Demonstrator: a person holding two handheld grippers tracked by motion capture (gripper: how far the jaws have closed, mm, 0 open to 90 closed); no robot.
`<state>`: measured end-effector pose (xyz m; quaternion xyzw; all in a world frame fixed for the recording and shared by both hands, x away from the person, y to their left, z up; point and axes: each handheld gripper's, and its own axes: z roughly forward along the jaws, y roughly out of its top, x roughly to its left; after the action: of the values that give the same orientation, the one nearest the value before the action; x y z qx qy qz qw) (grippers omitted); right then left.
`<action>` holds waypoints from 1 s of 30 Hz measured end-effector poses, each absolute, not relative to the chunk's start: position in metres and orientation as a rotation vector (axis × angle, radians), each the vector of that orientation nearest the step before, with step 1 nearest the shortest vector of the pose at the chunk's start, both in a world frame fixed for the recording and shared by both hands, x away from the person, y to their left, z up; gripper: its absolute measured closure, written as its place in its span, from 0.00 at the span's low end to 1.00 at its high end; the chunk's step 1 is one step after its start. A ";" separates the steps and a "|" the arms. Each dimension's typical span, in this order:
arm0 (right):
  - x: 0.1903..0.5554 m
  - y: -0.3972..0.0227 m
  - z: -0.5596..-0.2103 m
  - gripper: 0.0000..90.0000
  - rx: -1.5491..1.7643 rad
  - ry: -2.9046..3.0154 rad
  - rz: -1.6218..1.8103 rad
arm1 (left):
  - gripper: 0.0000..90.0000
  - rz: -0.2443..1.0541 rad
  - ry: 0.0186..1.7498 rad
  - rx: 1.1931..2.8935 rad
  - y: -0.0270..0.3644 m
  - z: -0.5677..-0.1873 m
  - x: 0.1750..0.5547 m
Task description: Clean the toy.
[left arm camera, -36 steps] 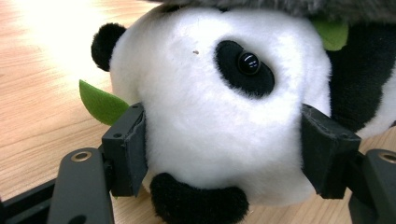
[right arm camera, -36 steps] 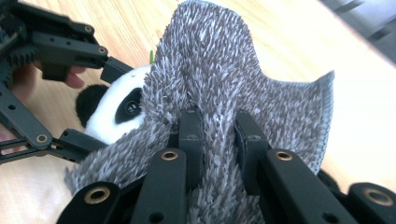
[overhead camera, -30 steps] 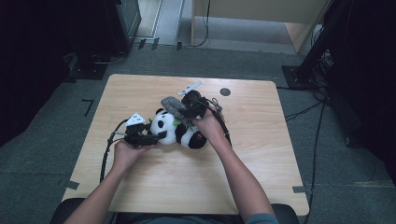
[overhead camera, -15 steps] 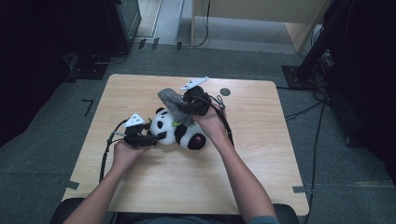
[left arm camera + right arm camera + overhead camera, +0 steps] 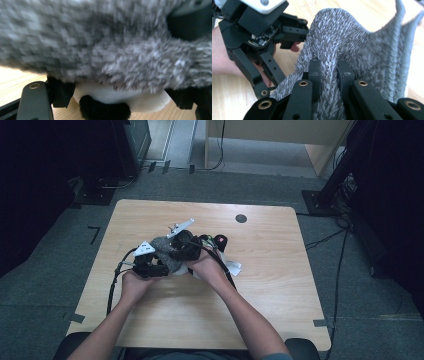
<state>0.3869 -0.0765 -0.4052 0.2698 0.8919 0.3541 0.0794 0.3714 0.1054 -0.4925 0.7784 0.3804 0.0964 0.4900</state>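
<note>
A black-and-white panda plush (image 5: 230, 266) lies mid-table, mostly under a grey fuzzy cloth (image 5: 162, 245). My right gripper (image 5: 182, 247) is shut on a fold of that cloth (image 5: 352, 37), which stands up between its pads (image 5: 329, 65) and drapes over the plush. My left gripper (image 5: 169, 269) sits at the plush's left side. Its jaws have just been easing wider, with the plush's white and black underside (image 5: 107, 95) between them and touching both. The cloth (image 5: 105, 45) hangs just above the left gripper (image 5: 120, 100).
The wooden table (image 5: 280, 295) has a small dark round mark (image 5: 241, 218) near its far edge. Cables trail from both grippers along the forearms. Dark equipment and a cabinet stand on the floor beyond the table.
My right gripper has swept the grey cloth leftward over the panda, which now is mostly covered. The left hand has stayed where it was.
</note>
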 end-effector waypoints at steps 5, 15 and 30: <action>0.384 -0.079 -0.408 0.87 0.704 2.648 0.944 | 0.26 0.265 0.933 1.935 0.099 -0.492 0.373; 0.392 -0.101 -0.404 0.87 0.715 2.564 0.894 | 0.27 0.243 0.951 1.936 0.099 -0.492 0.376; 0.416 -0.154 -0.402 0.86 0.972 2.463 0.933 | 0.27 0.248 0.941 1.925 0.100 -0.493 0.375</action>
<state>0.4162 -0.1541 -0.4022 0.3415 0.8650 0.3278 0.1663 0.3750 0.0998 -0.4933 0.7863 0.3846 0.1013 0.4727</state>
